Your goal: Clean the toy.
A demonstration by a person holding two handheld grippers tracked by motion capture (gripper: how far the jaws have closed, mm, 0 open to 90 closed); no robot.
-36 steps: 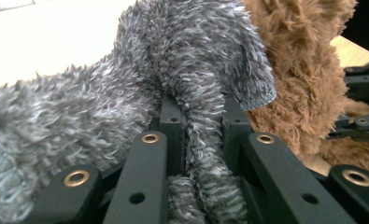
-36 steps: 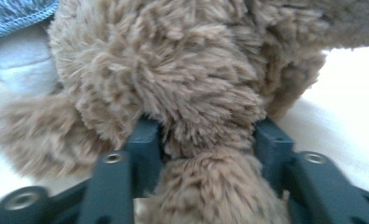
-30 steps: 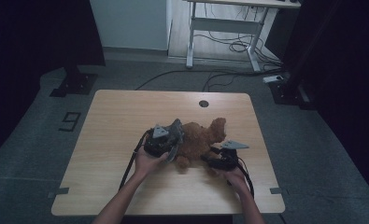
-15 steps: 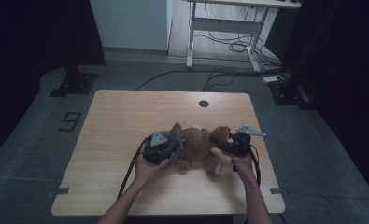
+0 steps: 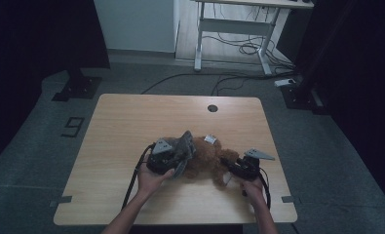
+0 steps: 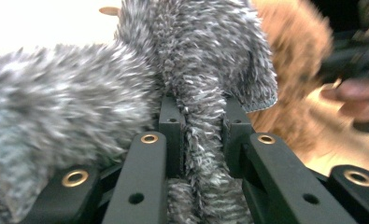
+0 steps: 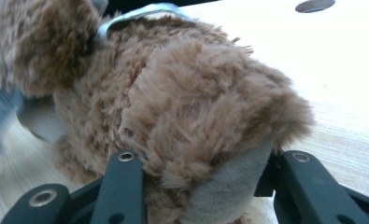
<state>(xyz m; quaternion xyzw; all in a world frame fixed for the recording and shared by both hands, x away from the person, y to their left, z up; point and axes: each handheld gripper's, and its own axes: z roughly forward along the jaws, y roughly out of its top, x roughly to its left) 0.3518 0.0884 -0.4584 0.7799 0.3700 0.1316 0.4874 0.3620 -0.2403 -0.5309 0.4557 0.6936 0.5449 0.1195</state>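
Low and left of centre in the high view, the left gripper (image 5: pixel 173 157) is pinching a grey furry garment (image 6: pixel 191 84) tight. At lower centre the brown plush toy (image 5: pixel 207 158) is lying on the table (image 5: pixel 131 122). The right gripper (image 5: pixel 236 168), jaws just closing, is clamping the toy's foot (image 7: pixel 205 130). Likely step: dressing or undressing; next, pulling apart gently. The white tag (image 5: pixel 209 139) is unreadable; a "9" (image 5: pixel 73 126) marks the floor.

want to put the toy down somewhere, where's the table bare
The far half of the table is bare from the left edge across to the round hole. The near left corner, left of the left tool, is bare too. It is crowded near the right front, where the brown plush, grey fur and right tool sit.
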